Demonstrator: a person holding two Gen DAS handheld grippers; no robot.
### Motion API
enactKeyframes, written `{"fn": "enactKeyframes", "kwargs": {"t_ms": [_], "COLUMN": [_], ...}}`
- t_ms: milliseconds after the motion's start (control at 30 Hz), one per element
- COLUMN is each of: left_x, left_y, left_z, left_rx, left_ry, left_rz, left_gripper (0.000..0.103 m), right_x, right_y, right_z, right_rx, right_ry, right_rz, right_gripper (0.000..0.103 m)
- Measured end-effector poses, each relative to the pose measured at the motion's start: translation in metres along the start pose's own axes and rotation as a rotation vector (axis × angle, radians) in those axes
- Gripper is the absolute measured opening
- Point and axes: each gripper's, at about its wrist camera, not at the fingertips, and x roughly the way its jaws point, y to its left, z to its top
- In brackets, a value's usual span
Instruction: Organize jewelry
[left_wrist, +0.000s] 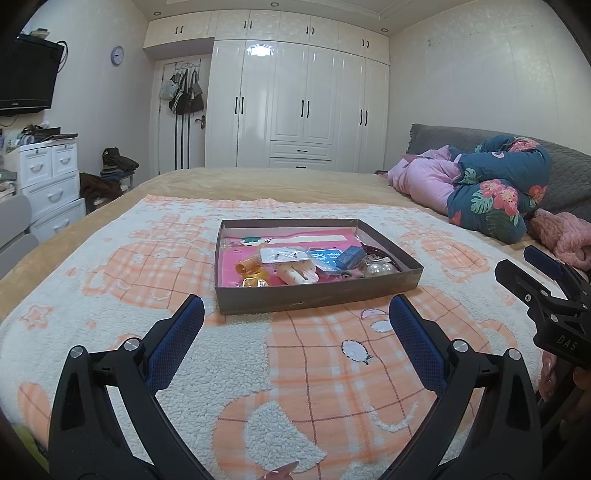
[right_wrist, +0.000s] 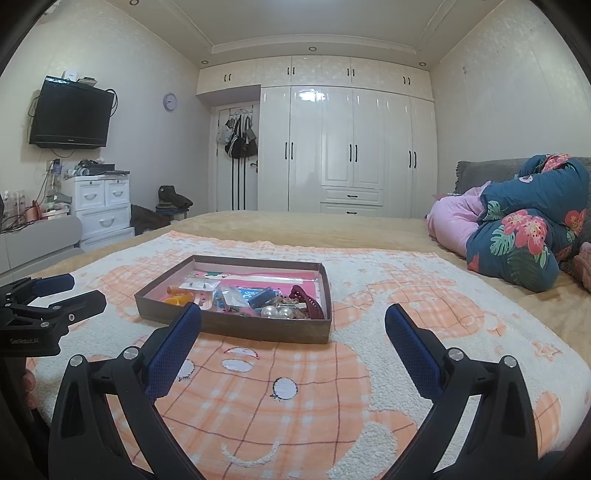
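On the blanket (left_wrist: 258, 369) ahead of me sat the jewelry tray (left_wrist: 317, 295); my left gripper (left_wrist: 295, 314) and right gripper (right_wrist: 293, 321) were both spread wide, holding nothing.

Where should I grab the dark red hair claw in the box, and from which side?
Probably from above, with the right gripper, pinching the dark red hair claw across its raised arched back. It lies against the tray's right wall, which blocks a sideways approach, and beads crowd its left side.

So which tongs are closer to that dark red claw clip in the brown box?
Right, probably. The right tongs hover by the brown box's right end, where the dark red claw clip lies; the left tongs hover off its left end.
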Motion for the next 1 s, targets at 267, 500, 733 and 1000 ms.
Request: {"fn": "enactKeyframes", "kwargs": {"t_ms": [267,500,733,1000], "left_x": [0.0004,0.0015,0.0019,0.0021], "left_y": [0.0021,0.0034,0.0038,0.0050], "left_z": [-0.0002,-0.0001,-0.0002,-0.0003], "left_rx": [0.001,0.001,0.001,0.001], "left_ry": [0.001,0.002,0.002,0.003], "left_rz": [0.007,0.009,0.012,0.011], "left_gripper": [0.092,0.092,0.092,0.092], "right_x": [0.0004,0.0010,0.0016,0.0030], "right_y": [-0.0019,-0.0023,-0.0029,-0.0044], "right_z": [-0.0006,-0.0004,0.0001,-0.0001], "right_rx": [0.002,0.002,0.005,0.005], "right_ry": [0.003,0.007,0.010,0.015], "right_rz": [-0.002,-0.001,0.001,0.000], "right_gripper": [0.097,0.097,0.097,0.097]}}
